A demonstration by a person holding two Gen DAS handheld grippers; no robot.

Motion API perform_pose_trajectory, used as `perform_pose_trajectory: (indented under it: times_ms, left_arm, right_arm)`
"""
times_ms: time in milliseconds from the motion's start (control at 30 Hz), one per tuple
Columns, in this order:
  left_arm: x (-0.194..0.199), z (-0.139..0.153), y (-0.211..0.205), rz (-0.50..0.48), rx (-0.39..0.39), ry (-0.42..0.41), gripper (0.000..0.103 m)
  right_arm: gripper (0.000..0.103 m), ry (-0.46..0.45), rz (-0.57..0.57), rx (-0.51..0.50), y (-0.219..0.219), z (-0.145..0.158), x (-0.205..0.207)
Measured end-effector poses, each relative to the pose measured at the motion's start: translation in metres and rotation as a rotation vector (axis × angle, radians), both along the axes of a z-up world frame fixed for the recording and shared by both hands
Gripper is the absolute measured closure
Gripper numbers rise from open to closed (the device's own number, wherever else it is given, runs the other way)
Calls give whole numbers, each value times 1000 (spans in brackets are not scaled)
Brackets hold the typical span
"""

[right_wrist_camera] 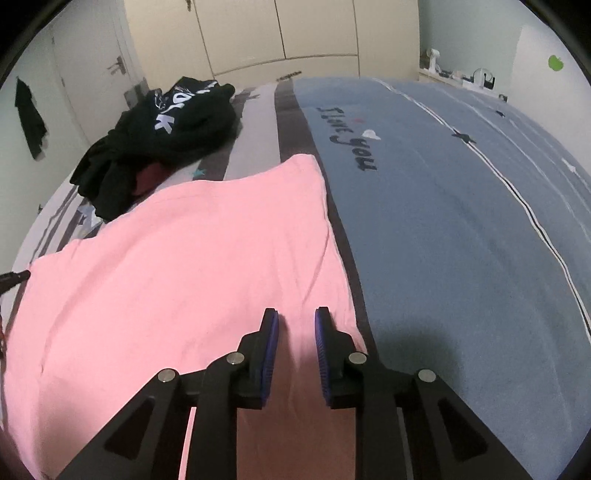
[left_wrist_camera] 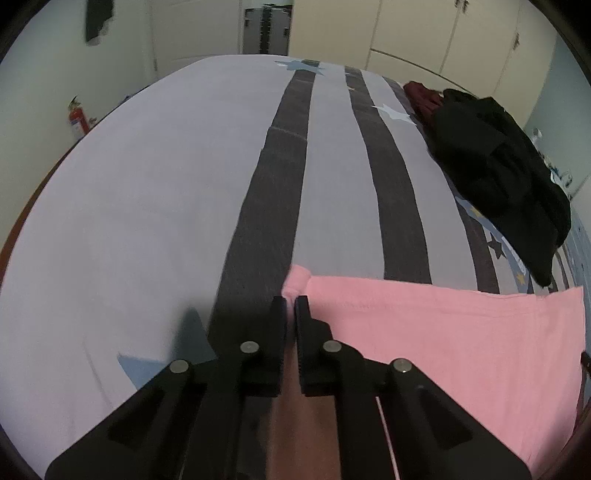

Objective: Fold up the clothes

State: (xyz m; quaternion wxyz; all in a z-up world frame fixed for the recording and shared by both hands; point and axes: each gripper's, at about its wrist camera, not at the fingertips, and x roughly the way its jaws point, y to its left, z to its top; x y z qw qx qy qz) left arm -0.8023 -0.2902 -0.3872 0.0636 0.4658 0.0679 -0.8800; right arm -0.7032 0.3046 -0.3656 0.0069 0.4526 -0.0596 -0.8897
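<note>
A pink garment [left_wrist_camera: 443, 339] lies spread flat on the bed, its far hem running across the striped cover. My left gripper [left_wrist_camera: 291, 301] is shut on its left corner, and a small bunch of pink cloth sticks out just past the fingertips. In the right wrist view the same pink garment [right_wrist_camera: 184, 258] fills the left half. My right gripper [right_wrist_camera: 296, 314] hovers over the garment's near right edge with its blue-padded jaws apart and only flat cloth beneath the gap. The tip of the left gripper [right_wrist_camera: 14, 278] shows at the garment's far left corner.
A heap of black clothes [left_wrist_camera: 498, 166] [right_wrist_camera: 159, 136] with a dark red piece [right_wrist_camera: 146, 181] sits on the bed beyond the pink garment. The bed cover [right_wrist_camera: 461, 229] is blue with lettering on the right, grey-striped [left_wrist_camera: 147, 192] on the left. Cream wardrobe doors [right_wrist_camera: 280, 33] stand behind.
</note>
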Motion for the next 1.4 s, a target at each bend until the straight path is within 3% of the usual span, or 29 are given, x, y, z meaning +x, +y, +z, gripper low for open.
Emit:
perform_pose_trajectory:
  times_ms: [133,233,367,467,667,867,1000,1067,1133,1233,1400]
  left_arm:
    - [-6,11,-4,-26,-51,15,101]
    - [-11,14,-5,-21,-138,20,103]
    - [-5,28,-35,124,-80,67,103]
    - [15,41,-24,62,-75,93,102]
    - [105,61,21,-119,-13,125,102]
    - [186,36,56,-181,-25,64,102]
    - [204,4,39,-64,-56,-45,102]
    - [203,3,30,-36,-78,-39,101]
    - [203,7,22,4,-126,-42,101]
    - [214,20,8,87,-89,-14,102]
    - [254,53,42,15,-57,60,101]
  right_arm:
    - [84,2,11,27,0,1,-6]
    - [84,0,14,38,2,1,-6]
    - [84,5,23,78,-4,-1,-7]
    - [83,8,25,82,-3,-2,-7]
    - [82,35,24,97,-5,15,4]
    - [82,102,85,73,-22,45,61]
    - [82,5,114,149,-24,21,97]
    - [82,-60,100,192,-13,1,110]
    - [81,-40,78,191,5,-1,118]
    - [81,-43,3,192,26,9,116]
    - [79,-5,-9,155,27,33,133]
